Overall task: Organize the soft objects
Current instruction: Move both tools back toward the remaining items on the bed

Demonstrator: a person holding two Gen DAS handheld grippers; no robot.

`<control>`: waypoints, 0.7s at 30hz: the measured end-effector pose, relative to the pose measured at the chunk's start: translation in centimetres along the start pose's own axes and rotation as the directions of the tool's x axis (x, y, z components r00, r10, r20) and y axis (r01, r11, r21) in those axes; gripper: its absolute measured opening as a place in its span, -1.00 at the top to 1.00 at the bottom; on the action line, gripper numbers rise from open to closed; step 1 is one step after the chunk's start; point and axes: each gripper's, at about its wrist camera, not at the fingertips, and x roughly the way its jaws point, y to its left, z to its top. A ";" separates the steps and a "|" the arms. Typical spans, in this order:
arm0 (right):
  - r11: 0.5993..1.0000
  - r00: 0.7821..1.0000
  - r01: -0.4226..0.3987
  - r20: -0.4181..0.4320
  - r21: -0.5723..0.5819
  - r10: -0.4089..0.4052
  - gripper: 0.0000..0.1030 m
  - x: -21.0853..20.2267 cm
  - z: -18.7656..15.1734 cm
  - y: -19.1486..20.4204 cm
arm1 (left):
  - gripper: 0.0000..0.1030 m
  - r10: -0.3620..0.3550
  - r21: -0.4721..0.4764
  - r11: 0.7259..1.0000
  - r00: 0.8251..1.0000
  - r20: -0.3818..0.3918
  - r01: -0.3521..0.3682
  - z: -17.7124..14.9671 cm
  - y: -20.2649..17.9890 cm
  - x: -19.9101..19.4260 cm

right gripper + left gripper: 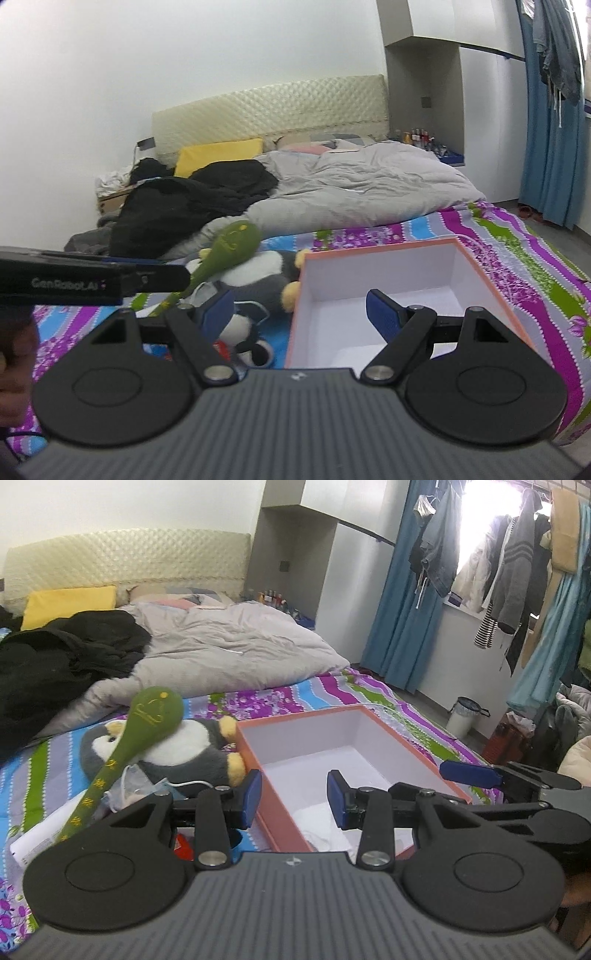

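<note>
An open orange box (384, 725) with a white inside lies on the striped bedsheet; it also shows in the right wrist view (476, 273). Left of it lies a grey and white plush penguin (192, 753), also in the right wrist view (258, 284). A green plush stick (147, 716) leans over the penguin, as the right wrist view (229, 245) shows too. My left gripper (293, 797) is open and empty over the box's left wall. My right gripper (299, 317) is open and empty over the same wall. A small black and white plush (247, 336) lies below the penguin.
A white face mask (140, 786) and a white tube (48, 834) lie by the stick. A grey duvet (229, 646) and black clothes (55, 664) cover the far bed. Hanging clothes (517, 572) and a bin (463, 716) stand to the right.
</note>
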 end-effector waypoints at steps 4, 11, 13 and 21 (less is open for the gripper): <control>1.000 1.000 -0.012 -0.001 -0.023 0.012 -0.57 -0.5 -0.6 1.5 | 0.13 0.019 -0.017 1.000 1.000 0.012 -0.019 -0.9 0.7 -1.4; 0.999 1.000 -0.018 -0.011 -0.038 0.018 -0.57 -1.0 -2.2 3.3 | 0.13 0.047 -0.059 0.997 0.999 0.011 -0.047 -2.8 1.8 -3.0; 0.999 1.000 -0.021 -0.020 -0.030 0.020 -0.57 -1.2 -2.7 3.7 | 0.13 0.058 -0.070 0.996 0.998 0.014 -0.057 -3.4 2.3 -3.6; 0.999 0.999 -0.020 -0.047 -0.044 0.018 -0.57 -1.7 -4.5 5.4 | 0.14 0.060 -0.091 0.994 0.998 0.021 -0.058 -4.8 3.5 -5.0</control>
